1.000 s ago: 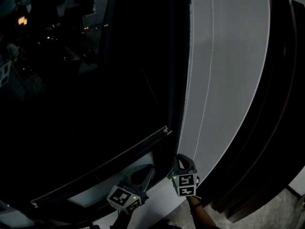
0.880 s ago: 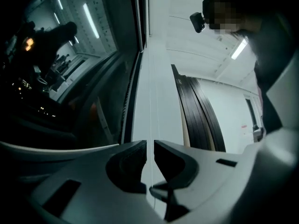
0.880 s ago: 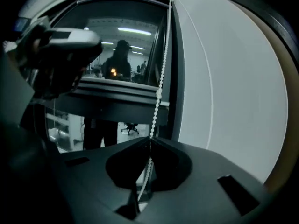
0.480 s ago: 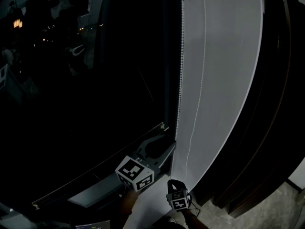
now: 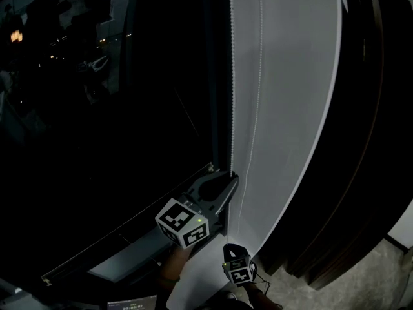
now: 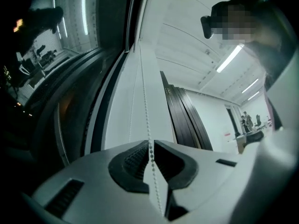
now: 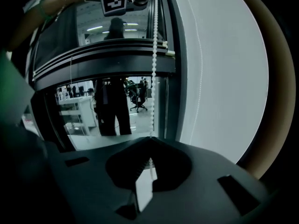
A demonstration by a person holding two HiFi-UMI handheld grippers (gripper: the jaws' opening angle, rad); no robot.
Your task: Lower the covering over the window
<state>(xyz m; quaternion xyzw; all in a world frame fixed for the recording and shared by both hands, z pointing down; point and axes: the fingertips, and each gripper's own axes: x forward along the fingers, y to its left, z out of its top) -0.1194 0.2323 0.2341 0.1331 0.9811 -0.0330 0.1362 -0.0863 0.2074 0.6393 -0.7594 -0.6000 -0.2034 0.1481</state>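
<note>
A white bead chain point(image 5: 231, 95) hangs in two strands beside the dark window point(image 5: 97, 108). A dark covering ends in a bottom rail point(image 5: 129, 230) low on the glass. My left gripper point(image 5: 230, 178) is raised on the nearer strand. In the left gripper view the bead chain point(image 6: 145, 111) runs between the closing jaws of the left gripper point(image 6: 150, 144), with a narrow gap on each side. Below it, my right gripper point(image 5: 233, 250) is shut on the same strand. In the right gripper view the bead chain point(image 7: 154, 55) vanishes into the closed tips of the right gripper point(image 7: 149, 143).
A white wall strip point(image 5: 284, 108) stands right of the chain, with dark slatted panels point(image 5: 371, 141) beyond it. The glass reflects a standing person point(image 7: 112, 101) and a lit office. Grey floor point(image 5: 387, 270) shows at the bottom right.
My left gripper has let go low down beside the right one, risen along the chain and opened round it. The right gripper has moved down, still shut on the chain.
</note>
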